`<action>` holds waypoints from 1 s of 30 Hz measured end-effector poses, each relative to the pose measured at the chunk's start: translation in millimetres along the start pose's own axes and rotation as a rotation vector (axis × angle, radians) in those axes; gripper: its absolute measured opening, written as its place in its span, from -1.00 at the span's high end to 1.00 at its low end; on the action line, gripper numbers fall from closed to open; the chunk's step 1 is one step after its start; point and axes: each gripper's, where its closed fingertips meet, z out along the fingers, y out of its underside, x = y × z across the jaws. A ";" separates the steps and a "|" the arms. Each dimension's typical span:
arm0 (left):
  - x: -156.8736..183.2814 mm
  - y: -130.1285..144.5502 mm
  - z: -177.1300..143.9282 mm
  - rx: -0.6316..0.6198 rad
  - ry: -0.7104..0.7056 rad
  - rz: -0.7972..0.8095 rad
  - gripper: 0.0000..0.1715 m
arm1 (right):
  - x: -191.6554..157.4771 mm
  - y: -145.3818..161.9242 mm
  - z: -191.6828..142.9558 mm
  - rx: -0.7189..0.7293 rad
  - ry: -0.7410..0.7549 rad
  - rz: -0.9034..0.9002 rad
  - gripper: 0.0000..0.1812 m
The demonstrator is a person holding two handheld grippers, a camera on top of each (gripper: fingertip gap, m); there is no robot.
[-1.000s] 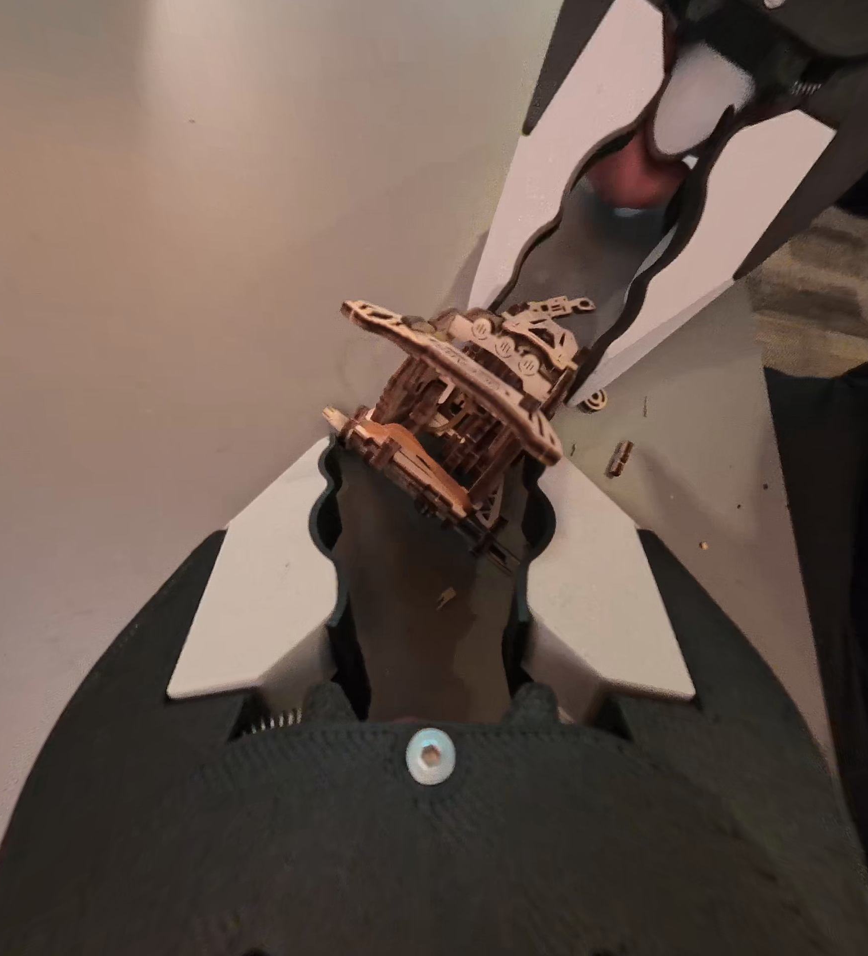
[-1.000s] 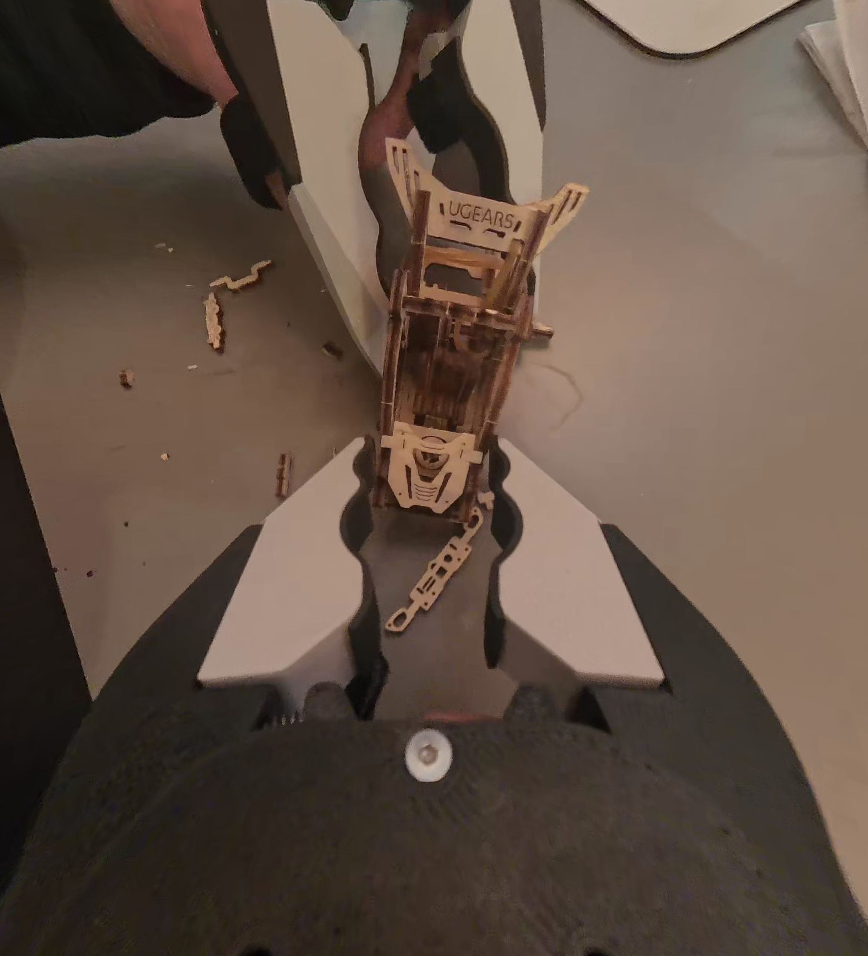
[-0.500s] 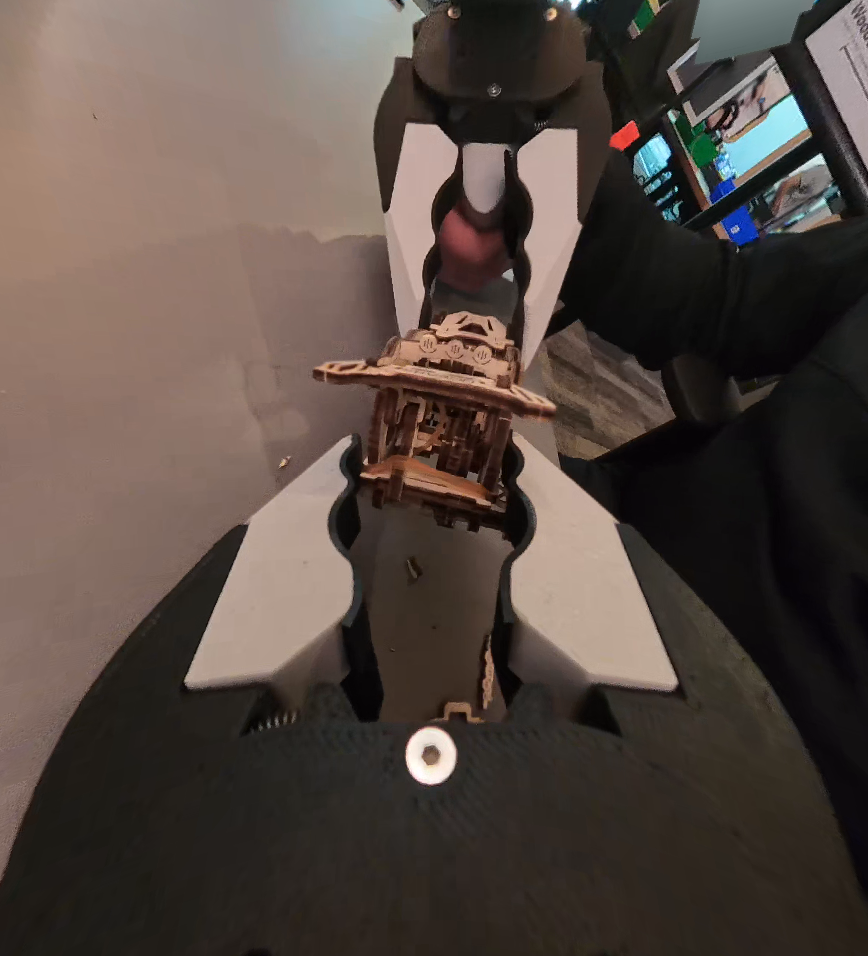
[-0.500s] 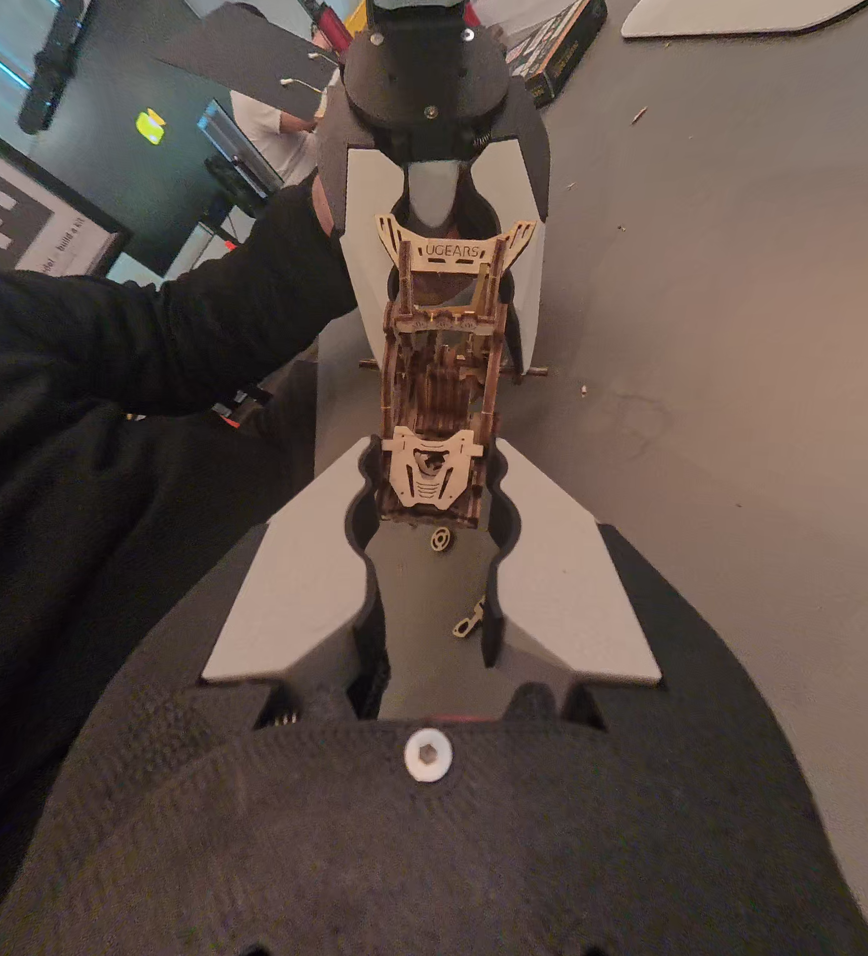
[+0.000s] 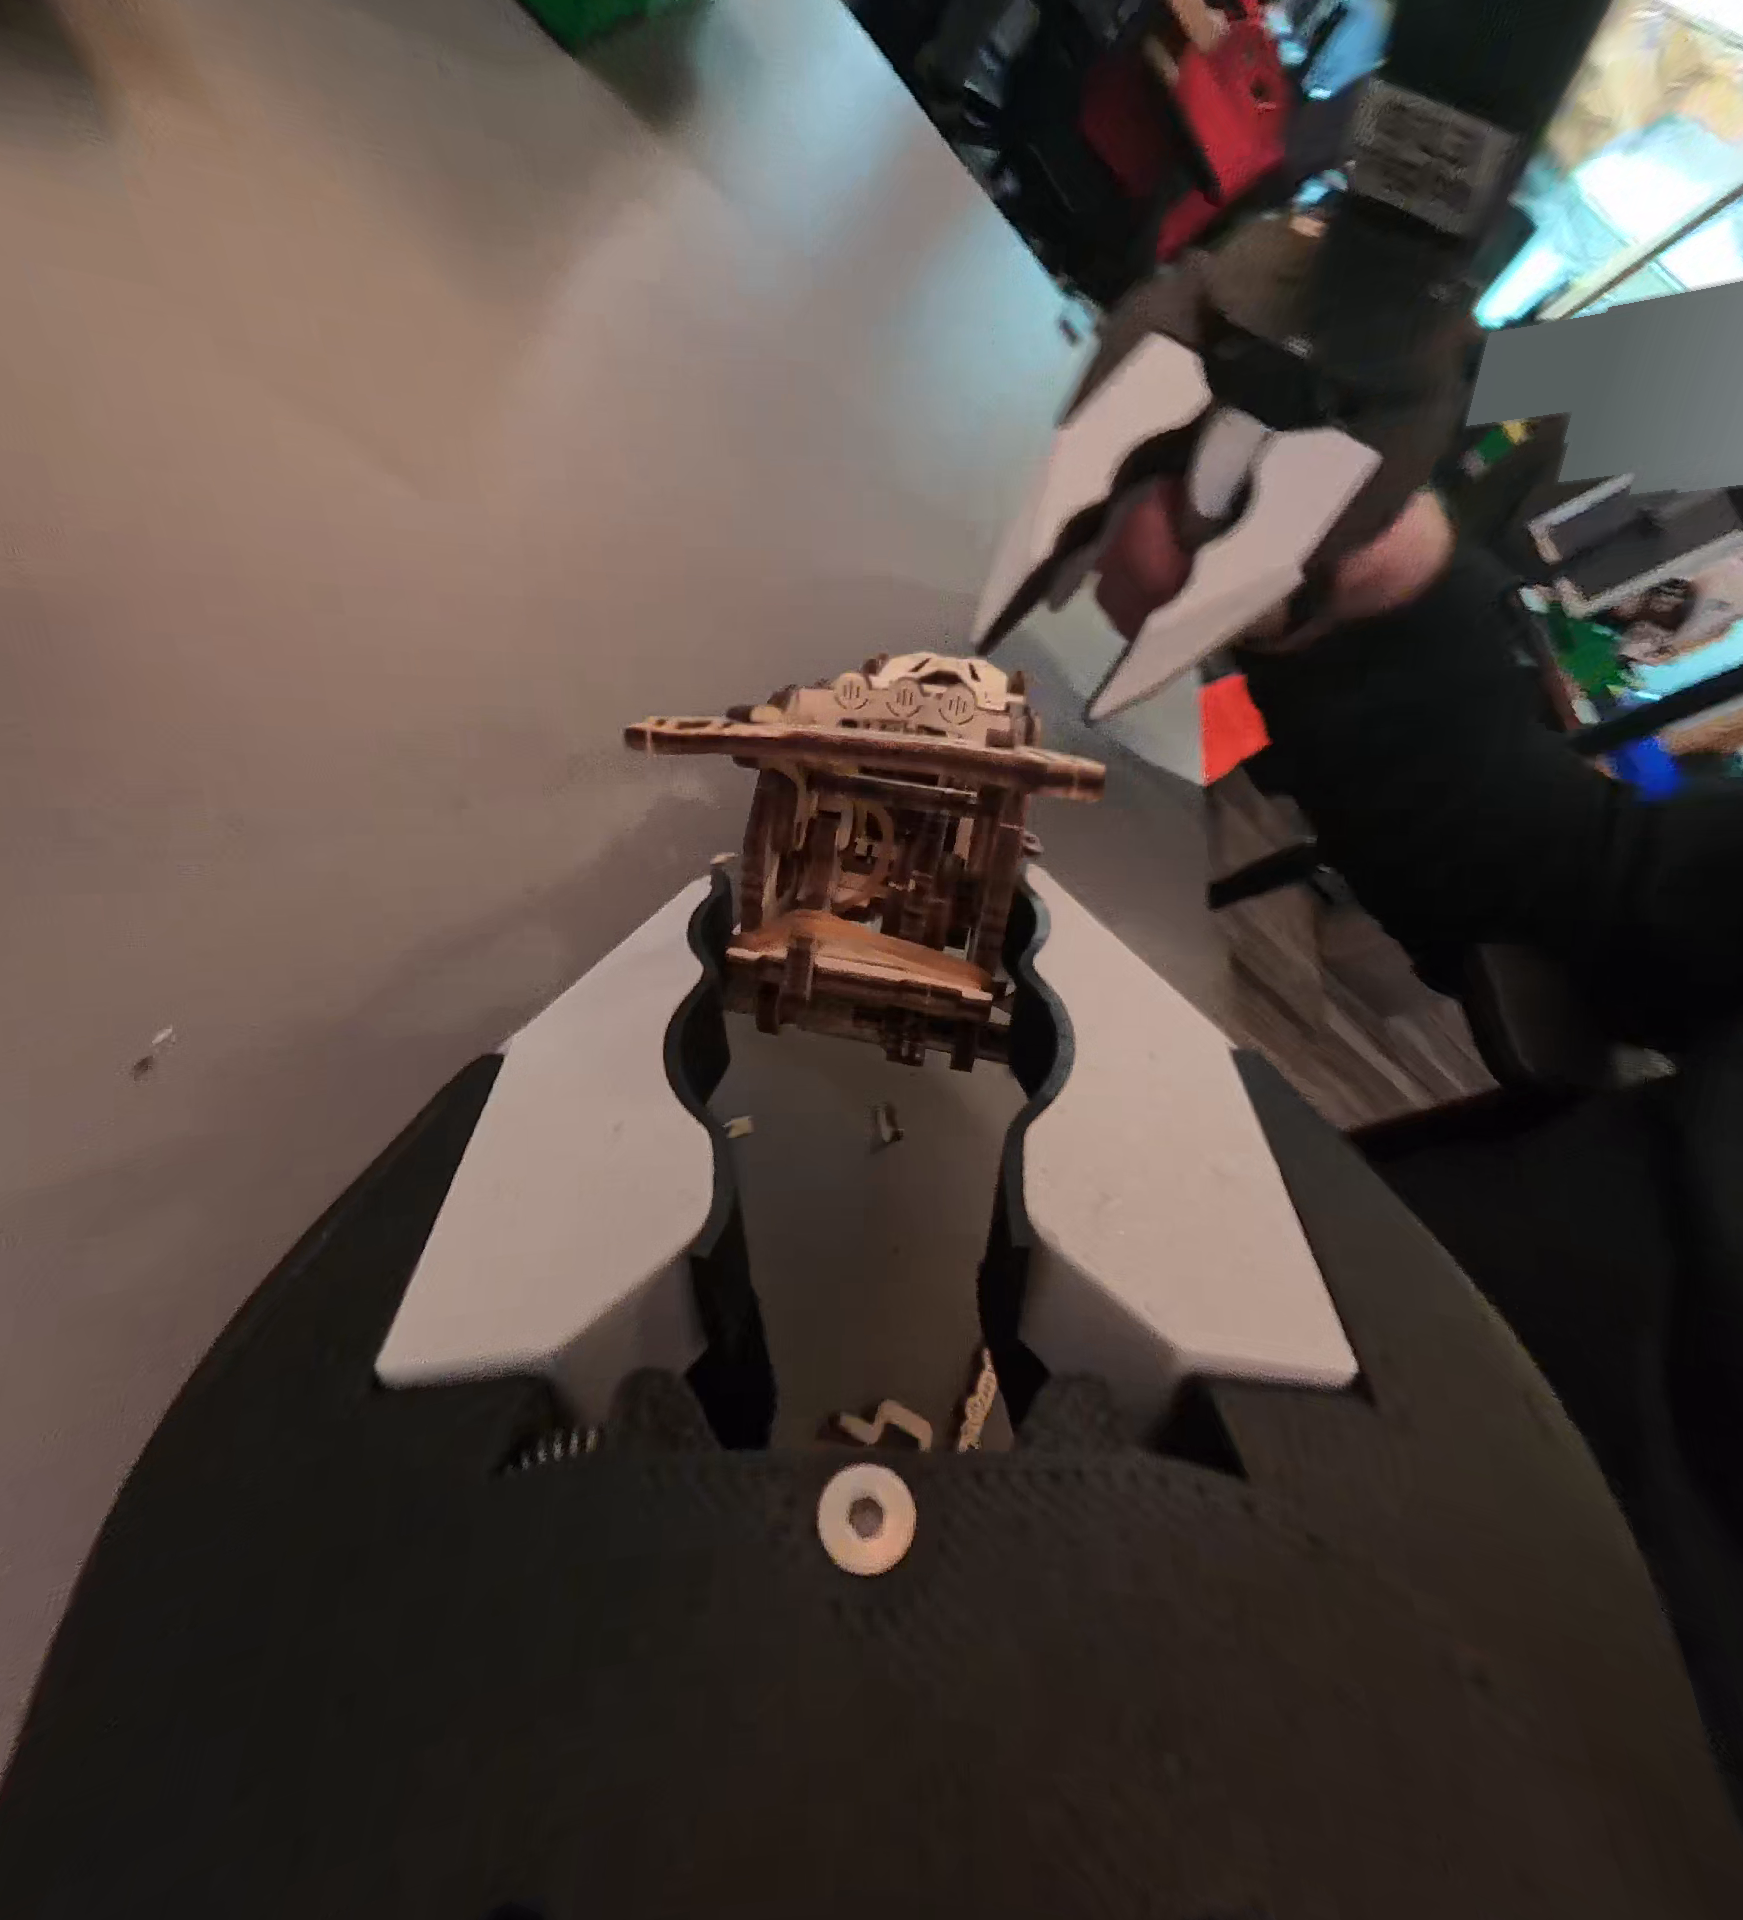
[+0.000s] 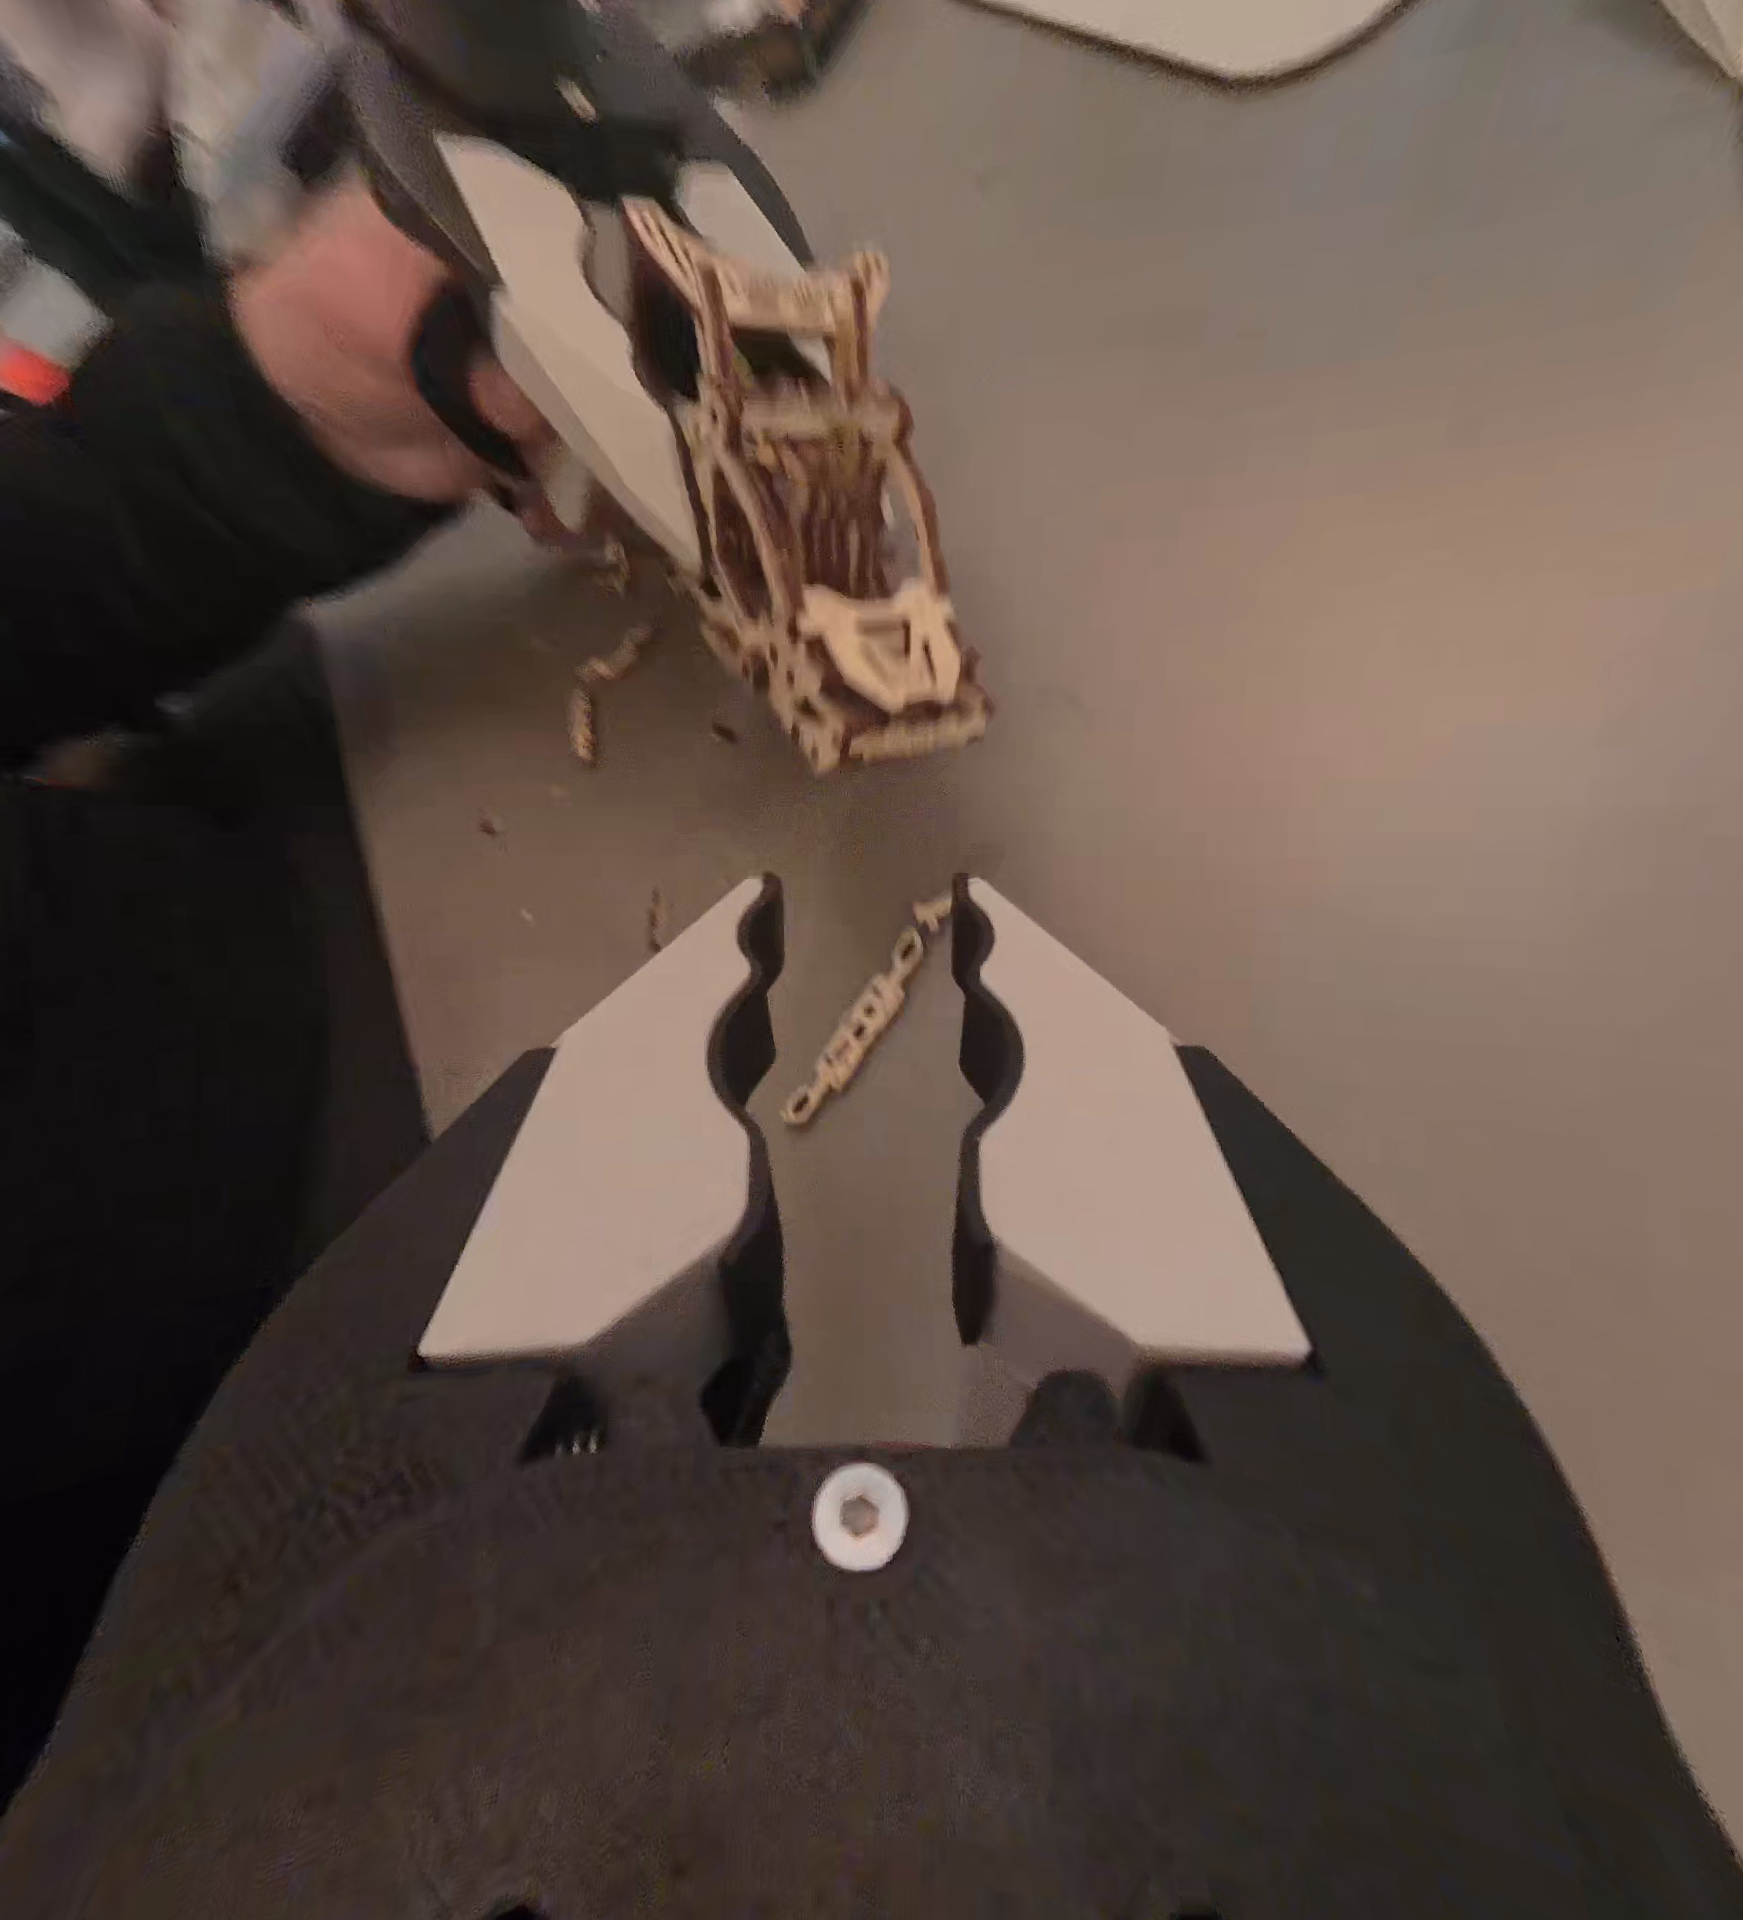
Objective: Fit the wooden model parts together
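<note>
My left gripper (image 5: 862, 935) is clamped on the wooden model (image 5: 872, 862), fingers pressed against both flanks of its lower frame, and carries it clear of the desk (image 5: 327, 520). From that wrist the model sits dead ahead at twelve o'clock, its broad flat plate lying crosswise above the fingertips. In the right wrist view the same model (image 6: 825, 520) hangs at about eleven o'clock, its long axis slanting from upper left down to lower right, nose end toward me.

My right gripper (image 6: 862, 894) holds nothing — its fingers stand part-way apart with bare desk showing between them. Just below the tips, running from about one o'clock down toward seven, lies a slim wooden chain-like strip (image 6: 867, 1013) flat on the desk; its upper end touches or passes under my right fingertip, I cannot tell which. The strip lies nearly along my fingers' own line rather than across it, so I judge that a turn of the wrist is needed before pinching it. My right gripper is plainly the nearer one to it. More offcuts (image 6: 597, 686) lie scattered at ten o'clock — well apart.
</note>
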 end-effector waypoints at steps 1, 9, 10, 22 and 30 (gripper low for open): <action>-3.2 0.2 -1.5 0.010 -0.040 0.008 0.42 | 1.0 9.6 -0.6 -0.035 0.069 -0.026 0.65; -11.6 -0.9 -2.5 0.056 -0.228 0.082 0.42 | -7.5 57.9 13.1 -0.167 0.378 -0.102 0.66; -12.4 0.3 -1.7 0.052 -0.244 0.084 0.43 | -9.1 59.1 14.3 -0.172 0.394 -0.119 0.79; -13.0 -6.9 -6.2 0.144 -0.309 0.113 0.43 | -17.5 38.6 10.6 0.017 0.283 -0.039 0.95; -8.6 -14.3 -5.7 0.182 -0.406 0.229 0.43 | -31.2 -4.4 12.2 0.067 0.294 -0.186 0.94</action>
